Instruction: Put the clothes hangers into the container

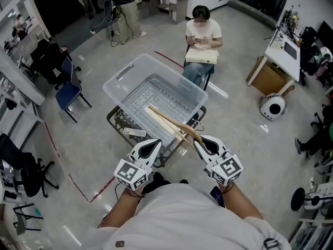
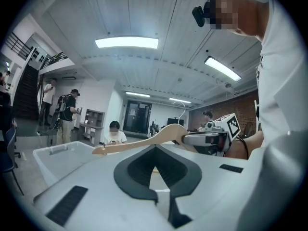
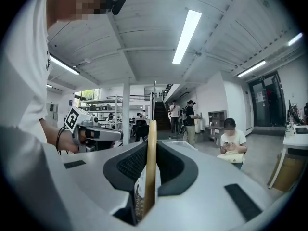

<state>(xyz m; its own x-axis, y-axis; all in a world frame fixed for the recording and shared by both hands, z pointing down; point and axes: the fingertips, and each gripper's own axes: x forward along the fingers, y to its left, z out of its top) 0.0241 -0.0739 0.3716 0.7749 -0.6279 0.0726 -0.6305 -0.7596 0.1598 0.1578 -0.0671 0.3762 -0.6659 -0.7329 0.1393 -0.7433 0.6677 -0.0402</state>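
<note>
One big clear container point(image 1: 118, 73) sits open-topped on a wire cart point(image 1: 118, 123), right in front of the person. Both grippers hang side by side at its near edge. The left gripper point(image 1: 157, 142) has its jaws drawn together with nothing between them. The right gripper point(image 1: 197, 139) is clamped on the wooden hanger point(image 1: 169, 123), gripped edge-on between the pads. That hanger juts out over the container's near rim, up in the air, not resting inside.

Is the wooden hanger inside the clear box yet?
Not yet. The right gripper holds the wooden hanger in the air, above the clear box's rim.
</note>
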